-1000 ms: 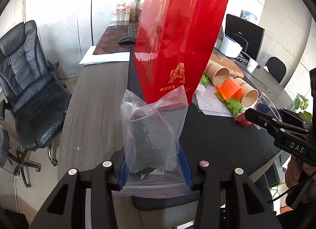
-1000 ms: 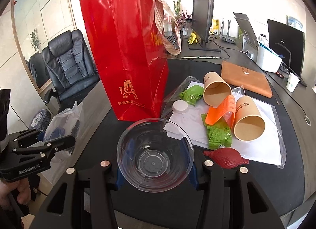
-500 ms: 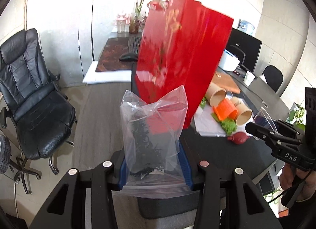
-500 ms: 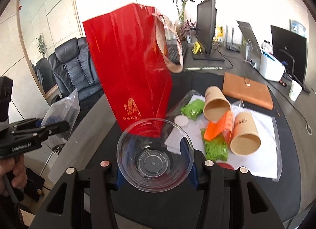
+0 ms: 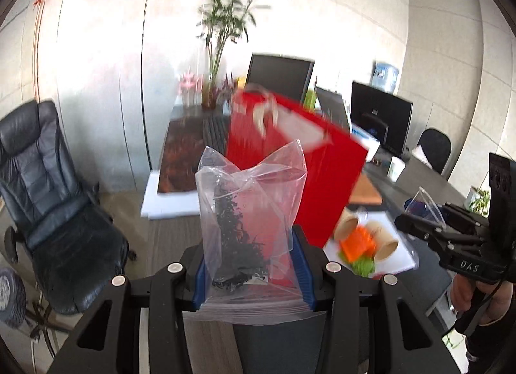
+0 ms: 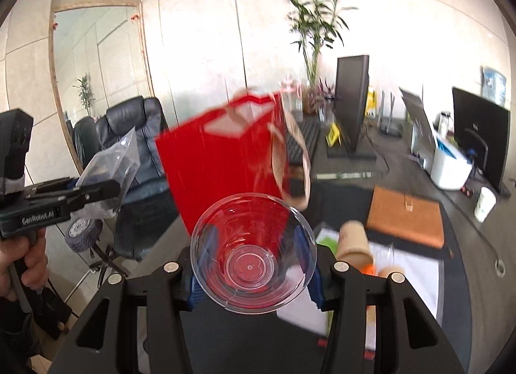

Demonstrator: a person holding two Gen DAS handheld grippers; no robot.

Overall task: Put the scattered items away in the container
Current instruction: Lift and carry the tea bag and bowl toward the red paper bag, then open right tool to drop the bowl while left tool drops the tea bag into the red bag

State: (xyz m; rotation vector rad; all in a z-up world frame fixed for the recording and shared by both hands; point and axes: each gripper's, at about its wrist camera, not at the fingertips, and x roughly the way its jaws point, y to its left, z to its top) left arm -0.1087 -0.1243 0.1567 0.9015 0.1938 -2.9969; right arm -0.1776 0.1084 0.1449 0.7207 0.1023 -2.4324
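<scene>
Bag [image 5: 300, 177] blurred; cups [image 5: 367, 238] smeared; tools clamp pouch [image 5: 248, 229], bowl [image 6: 253, 251].

A clear zip bag [image 5: 251, 229] of dark dried leaves stands upright in the air, zip end down. A clear plastic bowl [image 6: 253, 251] is tilted, mouth facing the camera. Behind both, the red paper bag [image 6: 222, 161] stands open-topped on the table.

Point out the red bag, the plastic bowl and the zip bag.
red bag [image 5: 325, 187], left wrist view, its front face
plastic bowl [image 6: 250, 266], right wrist view, its base
zip bag [image 5: 248, 222], left wrist view, its middle
</scene>
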